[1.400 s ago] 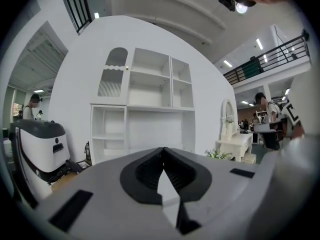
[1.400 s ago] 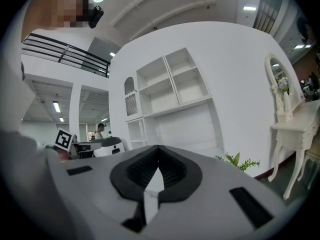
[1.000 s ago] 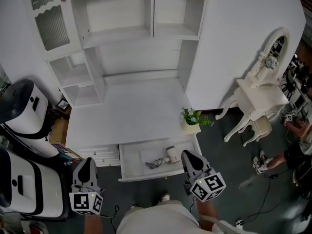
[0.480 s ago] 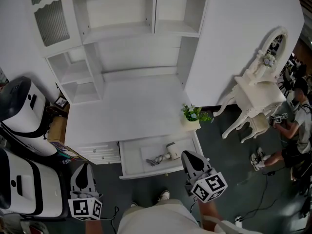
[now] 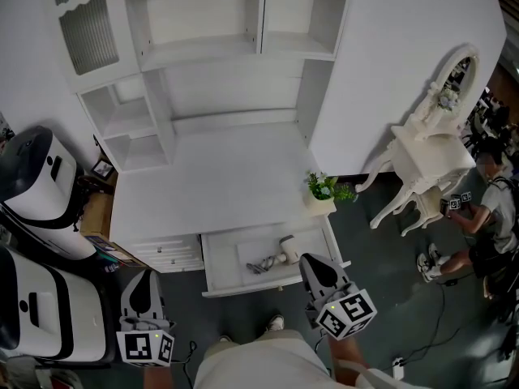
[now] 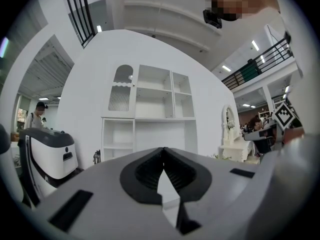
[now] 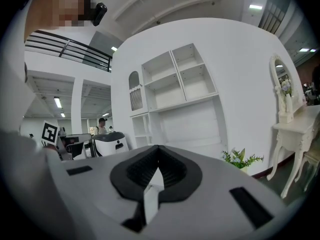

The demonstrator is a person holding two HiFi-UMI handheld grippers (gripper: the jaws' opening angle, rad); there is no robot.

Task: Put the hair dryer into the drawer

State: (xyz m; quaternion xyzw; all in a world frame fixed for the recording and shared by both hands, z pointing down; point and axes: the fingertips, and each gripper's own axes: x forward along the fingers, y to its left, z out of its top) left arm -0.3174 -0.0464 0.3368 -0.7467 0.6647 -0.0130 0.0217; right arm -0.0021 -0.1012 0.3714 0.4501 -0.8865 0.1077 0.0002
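The small white hair dryer point(image 5: 285, 251) lies inside the open white wooden drawer point(image 5: 214, 271), so with your left gripper point(image 5: 146, 273) and right gripper point(image 5: 313, 259) both closed and empty in front of that drawer, push its front in slowly and straight.

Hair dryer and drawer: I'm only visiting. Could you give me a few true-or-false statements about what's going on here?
1. The hair dryer lies inside the drawer. True.
2. The right hand-held gripper is clamped on the hair dryer. False: its jaws are shut on nothing.
3. A potted plant stands at the desk's front right corner. True.
4. The drawer is pushed shut. False: it is pulled out.
5. The left hand-held gripper has its jaws wide apart. False: they are together, empty.
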